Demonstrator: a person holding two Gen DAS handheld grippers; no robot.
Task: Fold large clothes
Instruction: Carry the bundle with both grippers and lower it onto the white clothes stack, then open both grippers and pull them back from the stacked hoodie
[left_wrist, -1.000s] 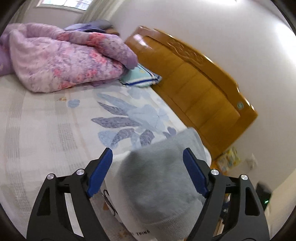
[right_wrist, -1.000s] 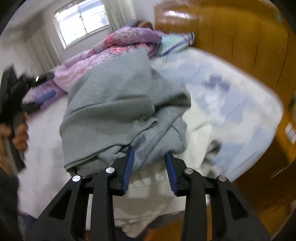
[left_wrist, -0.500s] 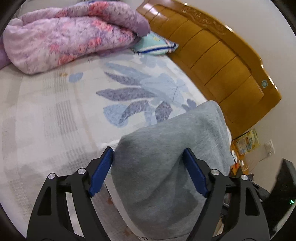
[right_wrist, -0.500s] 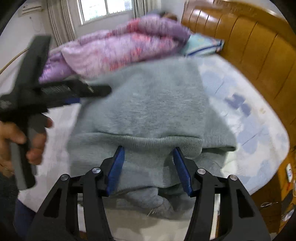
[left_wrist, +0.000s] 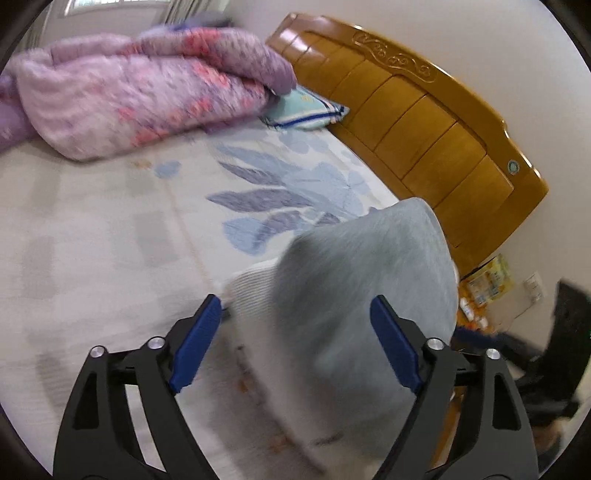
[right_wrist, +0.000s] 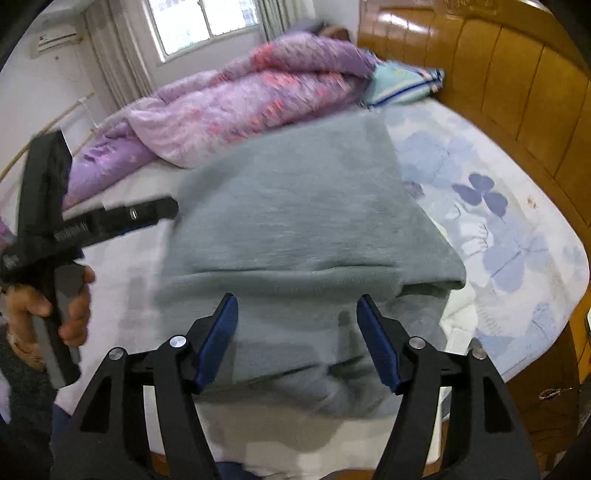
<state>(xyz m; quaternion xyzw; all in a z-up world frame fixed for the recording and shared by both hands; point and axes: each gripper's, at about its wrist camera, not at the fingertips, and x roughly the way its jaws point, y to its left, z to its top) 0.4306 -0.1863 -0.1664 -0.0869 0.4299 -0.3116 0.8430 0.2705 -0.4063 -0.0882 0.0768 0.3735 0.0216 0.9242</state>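
Showing a folded grey sweatshirt (right_wrist: 295, 236) lying on the bed (right_wrist: 517, 229), near the bed's front edge, with its ribbed hem nearest the right tool (right_wrist: 297, 339). Both of that tool's blue pads stand apart from the cloth; its jaws have just been opening, and the hem lies below and between them, no longer pinched. From this tool the garment stretches away toward twelve o'clock, its long axis running toward the purple quilt (right_wrist: 236, 96) and the pillow (right_wrist: 402, 83) by the wooden headboard (right_wrist: 509, 88).

In the left wrist view, the left tool (left_wrist: 295, 339) is spread wide, its jaws having just been opening further. The grey cloth (left_wrist: 369, 295) rises in front of the gap and toward two o'clock, blurred, and neither pad appears to press on it. Seen from the right wrist, the person's hand (right_wrist: 48, 310) grips this tool's handle at nine o'clock, with the tool's tip beside the garment's left edge.

Judging by position, the right tool is nearer the hem and better placed for any next fold, which would carry that edge toward twelve o'clock along the long axis.
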